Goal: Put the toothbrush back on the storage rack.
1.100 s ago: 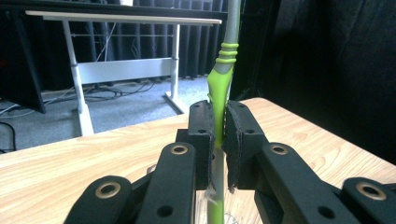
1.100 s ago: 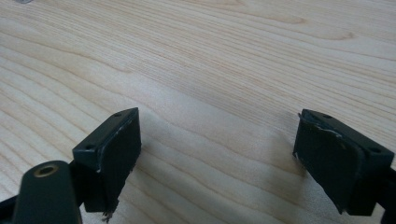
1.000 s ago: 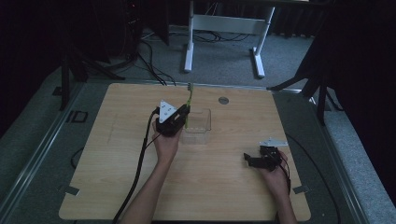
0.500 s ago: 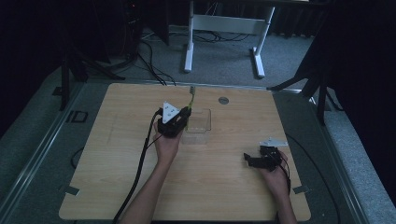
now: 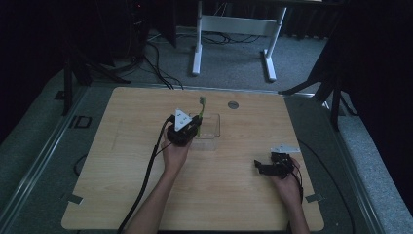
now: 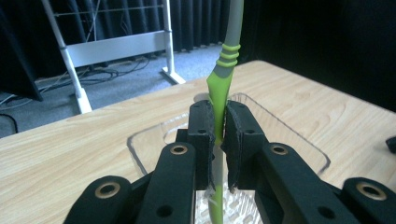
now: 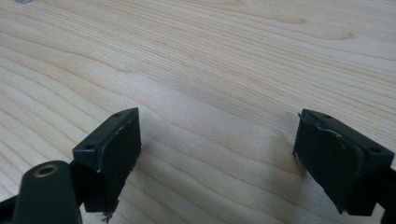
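At centre frame, the left gripper (image 6: 215, 135) clamps a slim green-and-grey plastic toothbrush (image 6: 223, 77), apparently upright, over a clear plastic tray (image 5: 208, 127) on the wooden table (image 5: 122, 185); lower right, the right gripper (image 7: 217, 158) rests with jaws spread, holding nothing.

Left gripper (image 5: 189, 127) near desk (image 5: 122, 195) centre, green toothbrush (image 5: 201, 108) rising from it, at clear tray (image 5: 212, 127) left edge. Right gripper (image 5: 265, 165) toward right edge, low over wood.
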